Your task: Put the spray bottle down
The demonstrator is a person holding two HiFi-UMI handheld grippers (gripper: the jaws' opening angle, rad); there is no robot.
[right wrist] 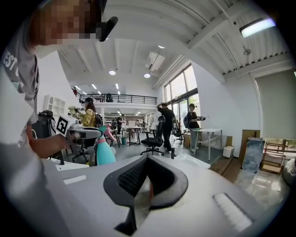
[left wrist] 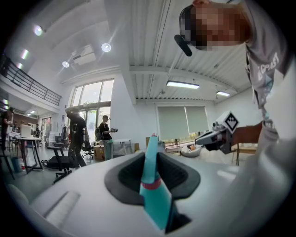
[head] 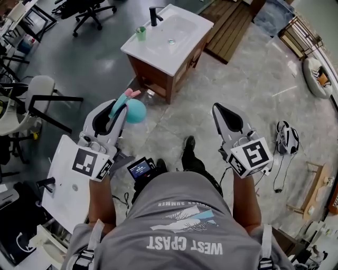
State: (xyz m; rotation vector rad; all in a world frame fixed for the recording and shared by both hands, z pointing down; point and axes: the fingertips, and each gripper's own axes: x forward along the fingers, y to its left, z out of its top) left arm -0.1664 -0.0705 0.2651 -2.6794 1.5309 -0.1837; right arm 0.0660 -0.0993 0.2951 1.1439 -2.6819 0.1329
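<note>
The spray bottle (head: 135, 111) is teal with a pink trigger head. My left gripper (head: 119, 109) is shut on it and holds it in the air above the grey floor, in front of the washbasin cabinet (head: 174, 58). In the left gripper view the bottle's teal neck (left wrist: 153, 183) stands between the black pads, gripper (left wrist: 150, 163) pointing level. In the right gripper view the bottle (right wrist: 104, 151) hangs from the left gripper (right wrist: 86, 134). My right gripper (head: 226, 117) is level with it to the right, its jaws together with nothing between them (right wrist: 147, 163).
The white basin top carries a green cup (head: 140, 33) and a black tap (head: 154, 15). A white table (head: 66, 182) sits at my left, office chairs (head: 33, 100) beyond it. A white headset (head: 287, 138) lies on the tiled floor to the right. Other people stand far off by tables.
</note>
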